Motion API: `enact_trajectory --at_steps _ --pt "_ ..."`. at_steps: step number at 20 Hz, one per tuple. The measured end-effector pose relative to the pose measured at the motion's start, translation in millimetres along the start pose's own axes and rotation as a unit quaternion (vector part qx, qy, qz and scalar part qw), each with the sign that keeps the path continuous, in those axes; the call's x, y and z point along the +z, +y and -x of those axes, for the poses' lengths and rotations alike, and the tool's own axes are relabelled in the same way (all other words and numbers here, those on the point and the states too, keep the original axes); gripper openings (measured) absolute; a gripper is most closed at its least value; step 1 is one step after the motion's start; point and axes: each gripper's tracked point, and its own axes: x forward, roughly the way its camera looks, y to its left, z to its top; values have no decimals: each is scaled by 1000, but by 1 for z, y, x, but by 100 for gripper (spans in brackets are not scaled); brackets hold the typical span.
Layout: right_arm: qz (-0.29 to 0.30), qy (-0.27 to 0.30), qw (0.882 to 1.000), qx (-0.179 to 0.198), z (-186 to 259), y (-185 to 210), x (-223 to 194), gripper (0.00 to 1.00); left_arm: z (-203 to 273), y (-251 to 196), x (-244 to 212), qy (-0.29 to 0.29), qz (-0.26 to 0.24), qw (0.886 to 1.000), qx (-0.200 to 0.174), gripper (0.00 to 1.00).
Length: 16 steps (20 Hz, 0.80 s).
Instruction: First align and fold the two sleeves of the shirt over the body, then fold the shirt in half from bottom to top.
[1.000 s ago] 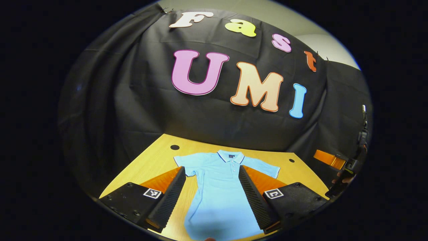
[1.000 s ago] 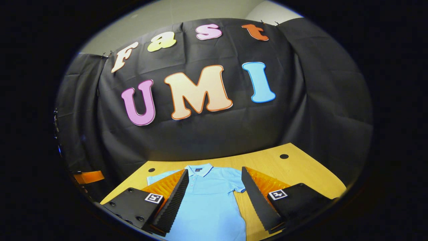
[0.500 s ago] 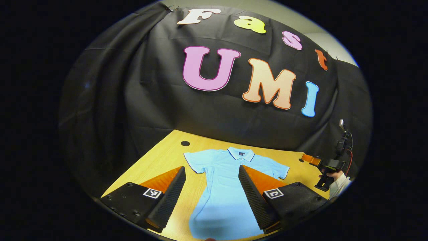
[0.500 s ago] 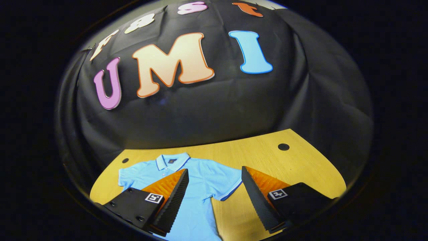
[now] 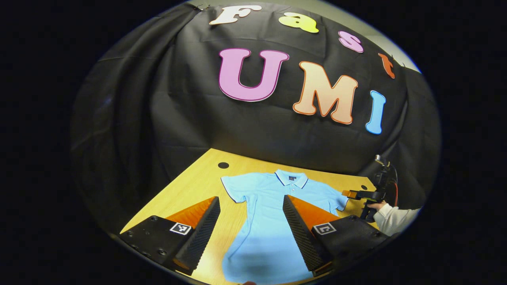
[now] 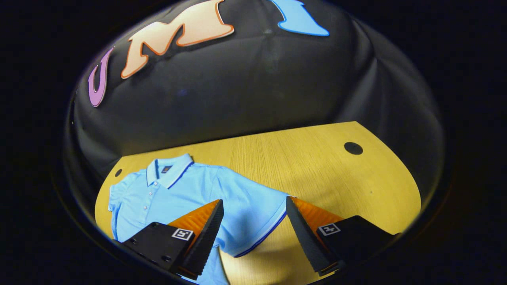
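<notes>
The light blue polo shirt (image 5: pixel 273 213) lies flat and face up on the wooden tabletop (image 6: pixel 317 158), with its collar toward the back edge, near the black cloth wall, and its hem toward the front edge. Both short sleeves are spread out to the sides; no fold is made yet.

Compared with one second ago, the right gripper (image 6: pixel 254 227) has come down and moved toward the shirt's right sleeve (image 6: pixel 253 213). This sleeve now lies between its two fingers, which are wide apart and hold nothing. In the left gripper view the same gripper (image 5: pixel 358 194) shows near the right edge of the tabletop, just beside the sleeve's end, held by a hand (image 5: pixel 374 206) in a white sleeve.

The left gripper (image 5: pixel 251 225) has shifted only a little. It hangs above the lower part of the shirt with its fingers also spread apart and empty.

The right side seems nearly ready to pinch its sleeve, while the left one still has to reach the left sleeve (image 5: pixel 233 188).
</notes>
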Motion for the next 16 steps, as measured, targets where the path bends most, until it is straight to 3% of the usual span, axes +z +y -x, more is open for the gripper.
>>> enact_trajectory --at_steps 2,3,6,7,8,10,11,12,13,16 --pt "-17 9 1000 -3 -10 -4 -4 94 -2 -3 -6 8 3 1000 1 95" --pt "-26 14 1000 -5 -14 -8 -8 98 -3 -4 -8 10 2 1000 3 95" --pt "-45 26 999 0 -21 -9 -12 98 -6 -6 -13 16 -1 1000 5 95" --pt "-41 26 999 0 -23 -10 -14 94 -7 -6 -13 16 2 1000 5 95" --pt "-34 22 999 -2 -23 -11 -13 97 -8 -8 -12 16 4 1000 5 95" --pt "-9 19 1000 -14 -25 -15 -15 93 -9 -9 -13 14 6 1000 5 95" --pt "6 20 1000 -22 -25 -18 -17 80 -9 -9 -12 13 5 1000 5 95" --pt "19 18 999 -27 -25 -21 -16 81 -9 -10 -12 13 5 1000 5 95" --pt "27 19 999 -26 -23 -20 -18 66 -8 -11 -12 12 7 1000 4 95" --pt "25 24 999 -11 -22 -16 -18 45 -8 -9 -15 14 13 1000 5 95"
